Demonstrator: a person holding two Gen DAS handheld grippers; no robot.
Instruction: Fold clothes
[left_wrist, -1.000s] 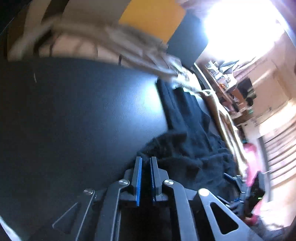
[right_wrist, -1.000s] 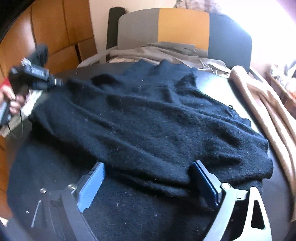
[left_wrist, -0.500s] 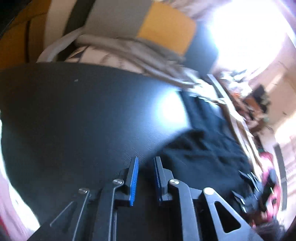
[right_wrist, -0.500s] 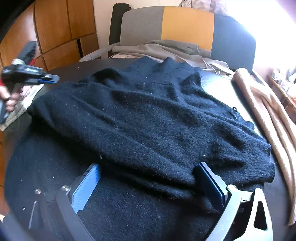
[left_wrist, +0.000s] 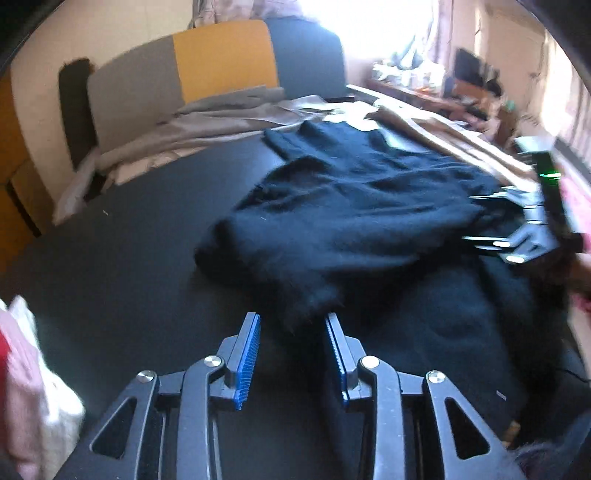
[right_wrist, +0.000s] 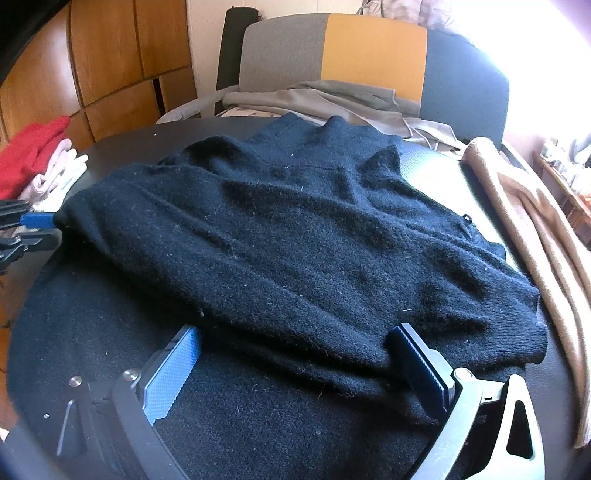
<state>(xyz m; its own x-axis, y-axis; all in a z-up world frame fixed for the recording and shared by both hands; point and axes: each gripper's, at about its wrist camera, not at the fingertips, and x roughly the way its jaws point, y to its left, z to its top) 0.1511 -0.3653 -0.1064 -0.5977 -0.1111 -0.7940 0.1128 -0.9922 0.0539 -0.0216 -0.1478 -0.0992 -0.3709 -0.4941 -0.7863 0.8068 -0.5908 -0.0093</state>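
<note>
Left wrist view. Left tool (left_wrist: 291, 332) open, blue pads apart, holding nothing, poised low over the dark desk (left_wrist: 122, 266) just short of a fuzzy corner of the black sweater (left_wrist: 351, 221); corner pointing into the gap between the pads, a likely position for pinching that edge. Sweater spread across the desk with one layer doubled over another. Right tool (left_wrist: 517, 229) visible at the garment's far side. Grey-tan garment (left_wrist: 221, 118) draped on the chair (left_wrist: 221, 66) behind.

Right wrist view. Right tool (right_wrist: 295, 354) wide open, empty, pads straddling the near edge of the folded-over layer of the black sweater (right_wrist: 295, 229), apparently for lifting or smoothing that flap. Left tool (right_wrist: 33, 225) at the sweater's left corner. Beige garment (right_wrist: 524, 206) along the right rim of the desk (right_wrist: 125, 144), clear of the working area. Red and pale clothes (right_wrist: 40, 162) stacked at far left, seemingly set aside.
</note>
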